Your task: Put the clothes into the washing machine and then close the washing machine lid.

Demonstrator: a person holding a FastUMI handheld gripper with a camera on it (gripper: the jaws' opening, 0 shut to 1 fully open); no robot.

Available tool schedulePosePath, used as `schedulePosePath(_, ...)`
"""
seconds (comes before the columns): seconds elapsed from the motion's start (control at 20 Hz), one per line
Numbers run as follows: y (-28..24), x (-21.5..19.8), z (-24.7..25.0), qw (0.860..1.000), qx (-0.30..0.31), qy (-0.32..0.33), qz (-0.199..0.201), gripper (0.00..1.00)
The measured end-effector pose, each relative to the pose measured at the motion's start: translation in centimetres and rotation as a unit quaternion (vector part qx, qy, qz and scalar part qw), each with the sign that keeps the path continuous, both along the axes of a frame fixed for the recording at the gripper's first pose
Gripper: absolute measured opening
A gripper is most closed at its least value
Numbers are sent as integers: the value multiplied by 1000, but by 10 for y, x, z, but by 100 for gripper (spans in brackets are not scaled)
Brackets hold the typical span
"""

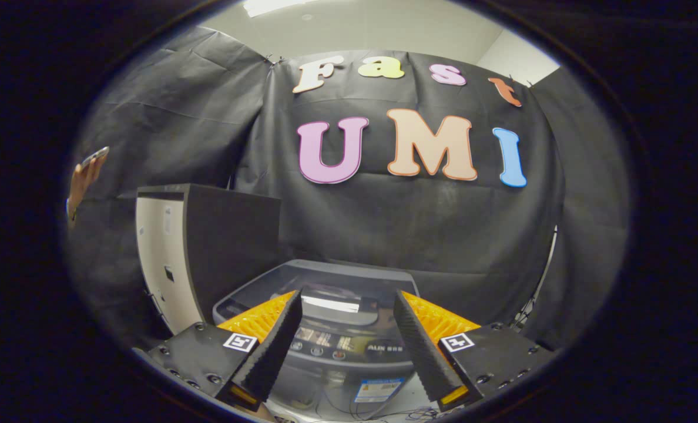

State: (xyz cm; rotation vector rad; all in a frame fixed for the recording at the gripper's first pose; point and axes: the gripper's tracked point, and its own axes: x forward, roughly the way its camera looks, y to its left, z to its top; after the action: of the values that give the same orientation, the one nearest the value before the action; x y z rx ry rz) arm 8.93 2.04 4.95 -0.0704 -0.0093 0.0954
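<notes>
Your gripper (pixel 347 296) hangs with fingers apart and empty, washer (pixel 325 329) at 12 o'clock just beyond, cabinet (pixel 208 247) at 10.

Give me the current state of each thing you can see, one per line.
gripper: open, fingers apart, holding nothing, above the front of the machine.
washing machine: just beyond the fingers, control panel facing the gripper.
washing machine lid: appears closed, flat on top.
hand: raised beside the booth wall, holding a phone.
</notes>
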Motion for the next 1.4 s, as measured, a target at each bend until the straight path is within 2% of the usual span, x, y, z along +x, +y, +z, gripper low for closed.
schedulePosePath(0.3,-17,-29,-54,997,47,52,-17,98)
schedulePosePath(0.55,-16,-54,-64,997,54,45,-22,97)
schedulePosePath(0.85,-27,-73,-54,998,49,5,-47,97)
schedulePosePath(1.0,-17,-76,-55,999,34,2,-35,97)
schedulePosePath(1.4,-21,-78,-52,999,34,1,-40,98)
